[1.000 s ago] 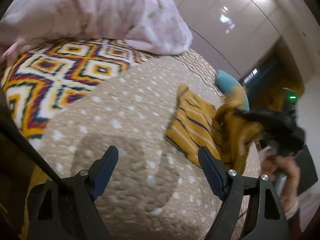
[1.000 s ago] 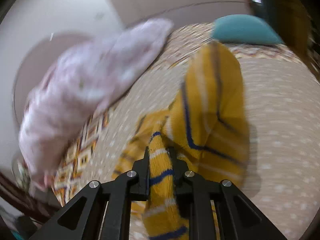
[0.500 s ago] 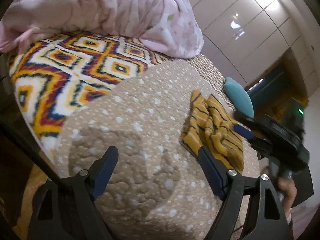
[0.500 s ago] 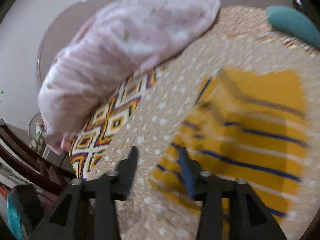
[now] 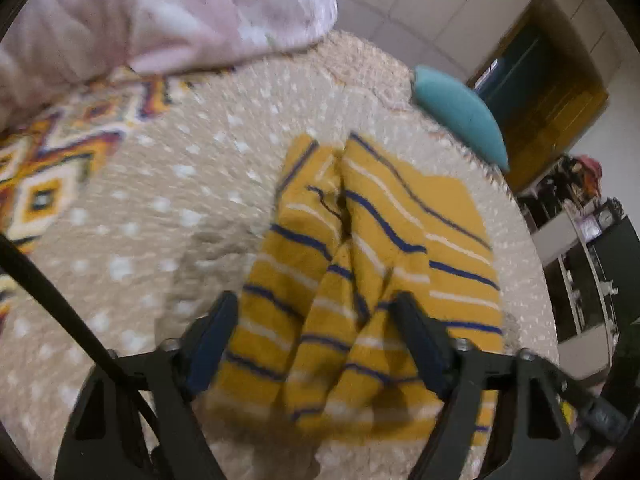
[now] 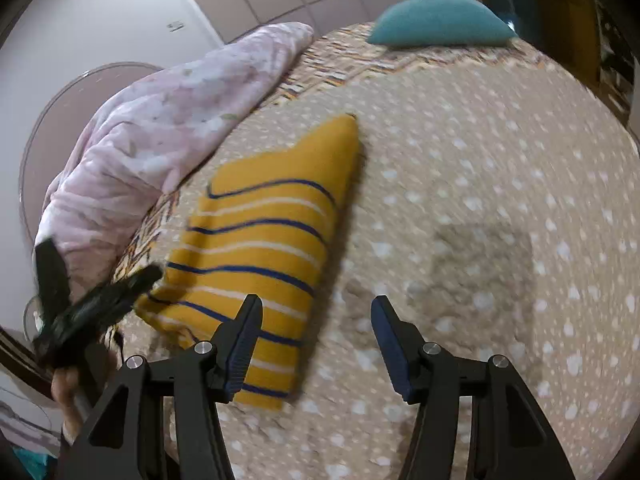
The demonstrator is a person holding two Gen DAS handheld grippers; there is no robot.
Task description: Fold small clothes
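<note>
Mustard-yellow striped garment (image 5: 360,264) lies on the beige dotted bedspread (image 5: 168,208), bunched into lengthwise folds in the left wrist view. The left gripper (image 5: 316,332) is spread wide above its near end, the cloth showing between the two blue pads (image 5: 208,340) with nothing pinched. From the right wrist view the same garment (image 6: 260,240) sits flat and partly folded, mostly left of the right gripper (image 6: 316,340), whose fingers also stand apart; its left pad (image 6: 244,344) overlaps the garment's near edge while the other pad hangs over bare bedspread. A pink quilt (image 6: 160,128) and a teal pillow (image 6: 436,20) lie farther back.
</note>
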